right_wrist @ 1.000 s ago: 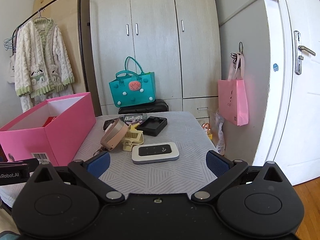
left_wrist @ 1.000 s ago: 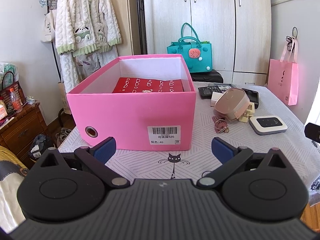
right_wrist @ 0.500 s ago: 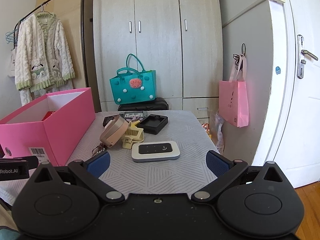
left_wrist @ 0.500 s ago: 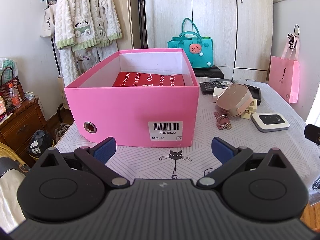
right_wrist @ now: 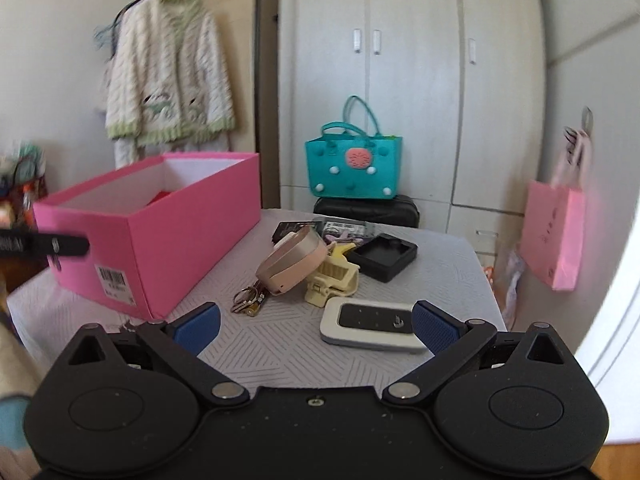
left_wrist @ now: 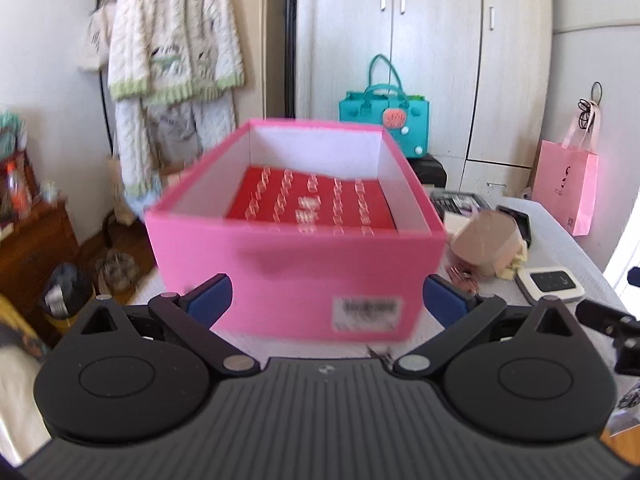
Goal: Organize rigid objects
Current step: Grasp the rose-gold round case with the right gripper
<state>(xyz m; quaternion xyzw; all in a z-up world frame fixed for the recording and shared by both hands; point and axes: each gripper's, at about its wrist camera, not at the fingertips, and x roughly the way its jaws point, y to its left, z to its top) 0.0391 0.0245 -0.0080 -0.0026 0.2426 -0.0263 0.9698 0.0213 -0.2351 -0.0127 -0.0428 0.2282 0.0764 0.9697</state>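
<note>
Left wrist view shows the left hand-held gripper [left_wrist: 326,296] spread wide and empty, hanging just in front of the near wall of the pink box [left_wrist: 296,276], its blue fingertips [left_wrist: 208,294] straddling most of that wall's width. The box stands open on the tabletop [left_wrist: 576,240], with a red flat box [left_wrist: 312,200] lying on its floor and free space above it up to the rim. This view is blurred.

From the right wrist view, the right hand-held gripper [right_wrist: 316,326] is also spread and empty, low over the tabletop's near part. Between its fingertips lies bare patterned cloth; the white-and-black router [right_wrist: 372,326] sits just beside the right fingertip. Beyond it cluster a yellow clip [right_wrist: 332,280], a round pink case [right_wrist: 292,264] leaning on the clip, and a key ring [right_wrist: 248,300]. A black tray [right_wrist: 384,256] rests farther back, near the far edge. An open strip of tabletop separates this cluster from the box's right wall.
</note>
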